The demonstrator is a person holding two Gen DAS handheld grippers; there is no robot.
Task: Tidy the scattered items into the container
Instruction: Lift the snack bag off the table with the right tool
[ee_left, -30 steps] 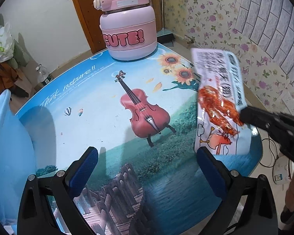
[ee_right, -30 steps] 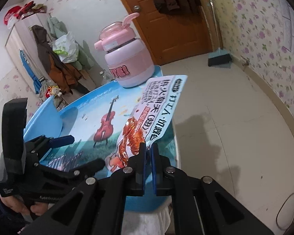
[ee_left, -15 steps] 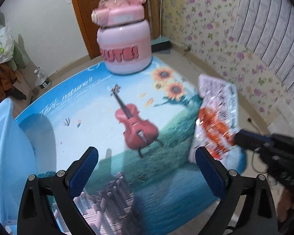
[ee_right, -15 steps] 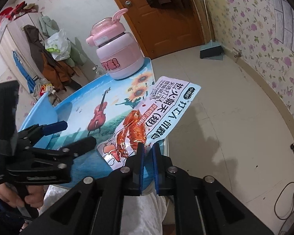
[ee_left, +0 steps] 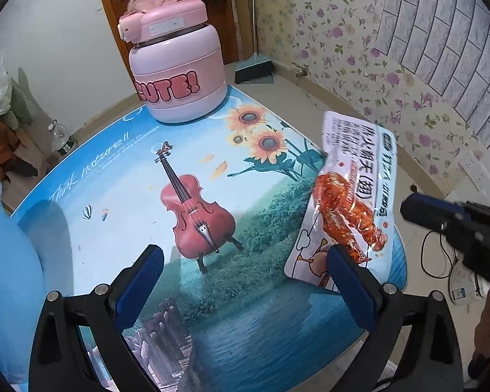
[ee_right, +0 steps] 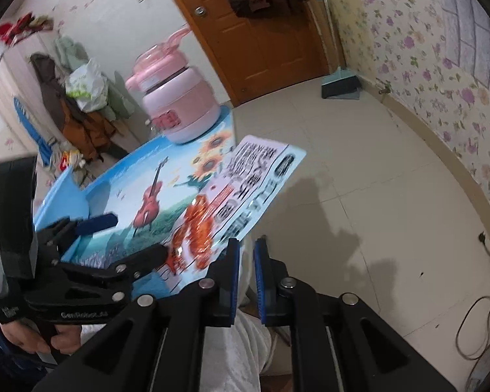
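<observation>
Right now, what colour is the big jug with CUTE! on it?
The jug is pink, with darker pink letters. The left wrist view shows it best.

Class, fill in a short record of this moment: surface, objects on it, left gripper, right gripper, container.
surface: printed table with violin picture
objects: pink jug upright at far edge; snack packet lying at the table's right edge
left gripper: open, empty, over the table
right gripper: jaws just opened slightly, packet released
container: blue container at left, contents hidden
</observation>
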